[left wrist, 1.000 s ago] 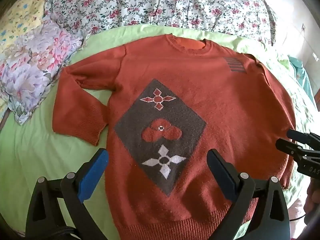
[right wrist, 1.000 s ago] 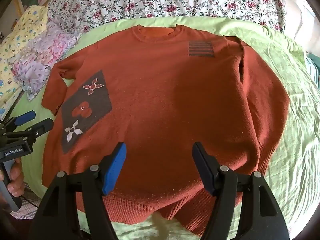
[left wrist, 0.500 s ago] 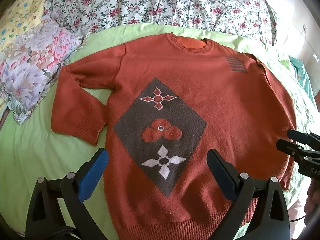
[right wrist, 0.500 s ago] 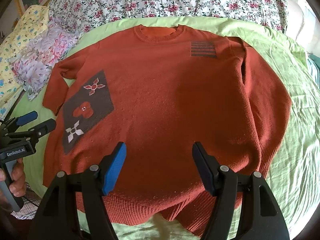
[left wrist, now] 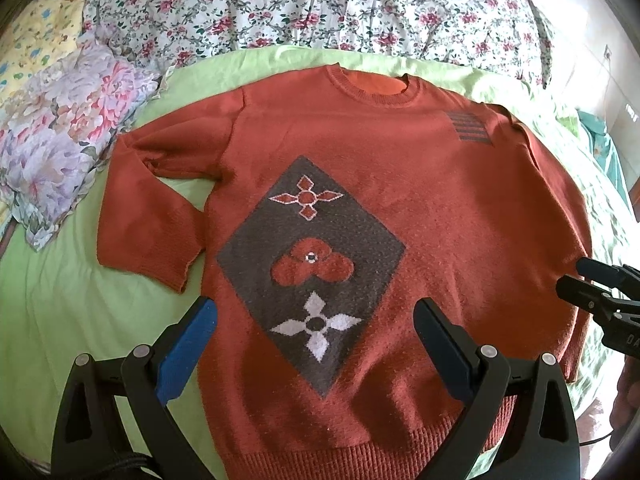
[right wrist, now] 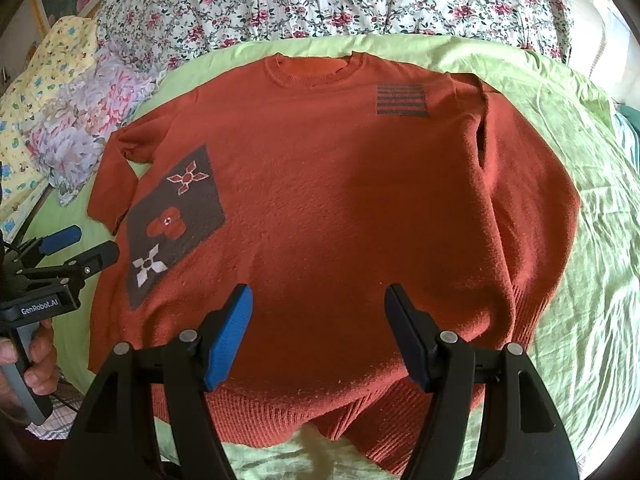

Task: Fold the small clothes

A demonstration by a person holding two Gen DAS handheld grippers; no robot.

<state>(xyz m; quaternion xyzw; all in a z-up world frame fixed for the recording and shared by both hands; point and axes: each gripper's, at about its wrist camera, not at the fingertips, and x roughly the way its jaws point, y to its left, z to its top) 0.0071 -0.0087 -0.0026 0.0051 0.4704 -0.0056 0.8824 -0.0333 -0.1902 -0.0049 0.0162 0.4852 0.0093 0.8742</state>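
A rust-orange knit sweater [left wrist: 400,168] [right wrist: 340,184] lies flat, face up, on a green sheet, collar at the far side and hem toward me. A grey diamond patch with flower motifs [left wrist: 312,264] [right wrist: 176,216] sits on its front, and a small striped patch [right wrist: 402,100] lies near one shoulder. My left gripper [left wrist: 316,316] hovers open above the lower front, nothing between its jaws. My right gripper [right wrist: 318,304] hangs open over the hem area, also empty. Both sleeves lie folded down along the sides.
The green sheet [left wrist: 60,312] [right wrist: 580,280] covers the bed around the sweater. A floral quilt [left wrist: 320,4] is bunched along the far side. A pastel flowered pillow [left wrist: 60,140] lies at the left, with a yellow one [right wrist: 44,92] beyond it. A hand [right wrist: 38,364] holds the left gripper's handle.
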